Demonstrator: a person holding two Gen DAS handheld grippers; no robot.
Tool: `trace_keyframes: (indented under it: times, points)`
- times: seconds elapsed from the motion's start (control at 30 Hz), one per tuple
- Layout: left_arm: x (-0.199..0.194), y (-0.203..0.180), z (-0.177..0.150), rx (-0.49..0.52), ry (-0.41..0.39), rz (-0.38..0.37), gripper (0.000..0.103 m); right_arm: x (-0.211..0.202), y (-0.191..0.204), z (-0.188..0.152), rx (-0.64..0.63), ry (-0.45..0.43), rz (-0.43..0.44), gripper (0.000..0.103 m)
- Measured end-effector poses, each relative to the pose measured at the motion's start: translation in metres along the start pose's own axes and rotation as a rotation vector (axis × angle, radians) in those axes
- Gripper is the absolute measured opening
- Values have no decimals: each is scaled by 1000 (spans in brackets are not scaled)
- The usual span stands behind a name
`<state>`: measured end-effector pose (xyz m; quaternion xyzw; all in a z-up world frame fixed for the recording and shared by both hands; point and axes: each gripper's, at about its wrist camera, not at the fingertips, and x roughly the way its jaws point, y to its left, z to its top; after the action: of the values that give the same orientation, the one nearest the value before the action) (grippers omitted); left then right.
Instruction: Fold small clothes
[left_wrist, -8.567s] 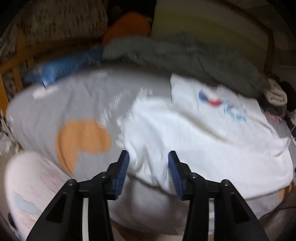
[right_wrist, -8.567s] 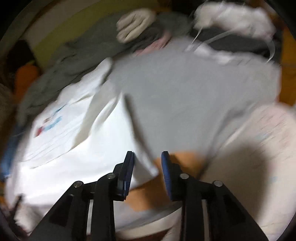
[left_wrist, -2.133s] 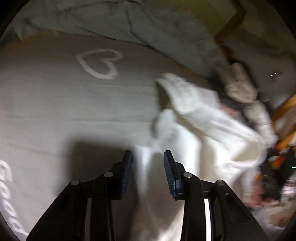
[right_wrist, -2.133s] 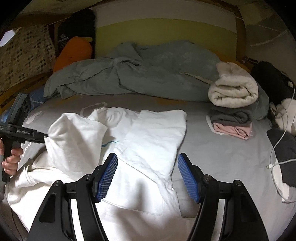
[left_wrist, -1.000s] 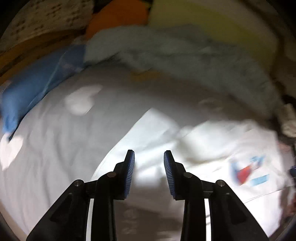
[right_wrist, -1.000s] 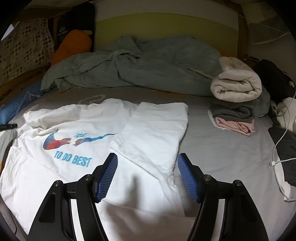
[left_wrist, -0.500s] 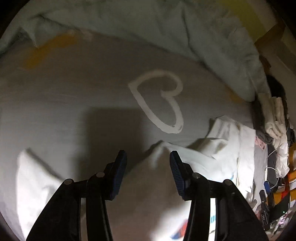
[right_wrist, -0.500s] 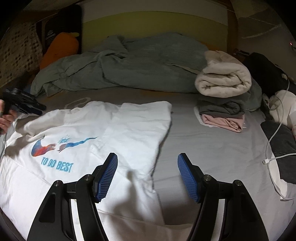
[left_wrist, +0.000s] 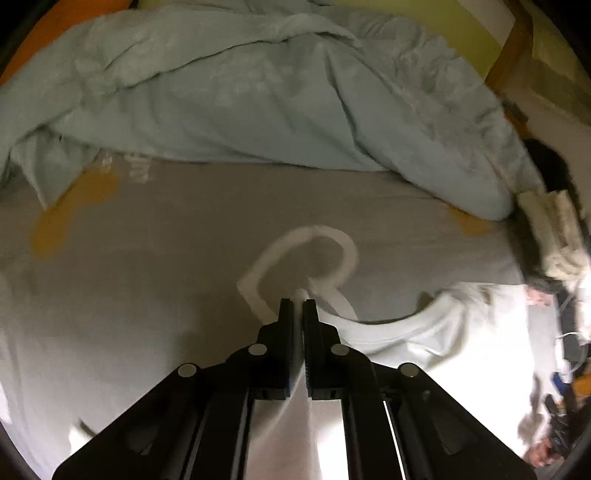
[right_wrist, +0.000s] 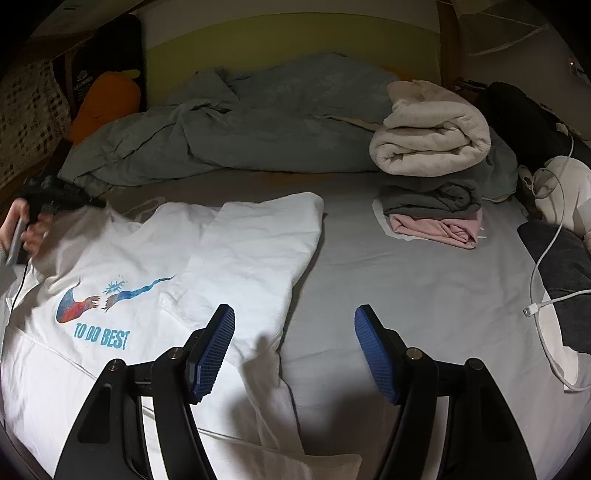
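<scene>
Left gripper (left_wrist: 298, 304) pinching shirt (right_wrist: 236, 254) edge, seemingly sleeve; duvet (left_wrist: 258, 92) lying beyond. Right gripper (right_wrist: 294, 349) hovering spread; only its view showing towels (right_wrist: 428, 147).

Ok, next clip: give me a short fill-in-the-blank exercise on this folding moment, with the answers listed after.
1. The left gripper is shut on an edge of the ____ T-shirt.
2. The right gripper hovers with its jaws ____.
3. In the folded stack, the bottom garment is ____.
4. The outline printed on the grey sheet just beyond the left gripper is a ____.

Answers: white; open; pink; heart
</scene>
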<state>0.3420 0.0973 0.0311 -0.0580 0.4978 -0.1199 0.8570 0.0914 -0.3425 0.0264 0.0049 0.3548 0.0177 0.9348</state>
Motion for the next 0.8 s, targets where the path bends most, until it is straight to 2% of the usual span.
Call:
trace_keyframes:
  times: [0.07, 0.17, 0.23, 0.3, 0.33, 0.37, 0.4, 0.43, 0.47, 0.5, 0.53, 0.63, 0.7, 0.73, 0.8]
  points:
    - [23, -6, 4, 26, 41, 52, 5, 2, 1, -1, -5, 3, -4, 69]
    - [49, -3, -7, 49, 110, 139, 7, 6, 0, -1, -2, 13, -10, 69]
    - [54, -1, -15, 64, 85, 177, 13, 11, -1, -1, 2, 17, -16, 69]
    - [41, -4, -22, 94, 2, 257, 29, 12, 0, 0, 3, 17, -16, 69]
    - [30, -6, -28, 96, -57, 326, 53, 12, 2, 2, -5, 18, -9, 69]
    - [12, -7, -38, 75, -175, 379, 69, 10, 6, 8, -28, 9, 2, 69]
    - [-4, -7, -48, 45, -285, 386, 72, 7, 9, 14, -43, -9, 6, 69]
    - [-15, -8, -56, 30, -342, 351, 72, 4, 12, 21, -54, -28, 12, 69]
    - [-21, -9, -61, 29, -367, 290, 72, 2, 15, 30, -61, -42, 27, 69]
    - [-23, -13, -64, 33, -377, 244, 72, 3, 20, 43, -61, -38, 62, 69]
    - [-24, -17, -66, 45, -388, 229, 72, 4, 23, 51, -58, -34, 80, 69]
    - [-17, -20, -70, 83, -430, 272, 72, 25, 40, 91, -63, 16, 169, 69]
    - [-3, -18, -67, 81, -382, 243, 72, 45, 57, 113, -92, 57, 209, 69]
    - [-2, -14, -64, 65, -353, 236, 72, 56, 64, 123, -105, 73, 213, 69]
    - [-7, -12, -66, 49, -360, 229, 70, 84, 82, 148, -112, 73, 145, 69]
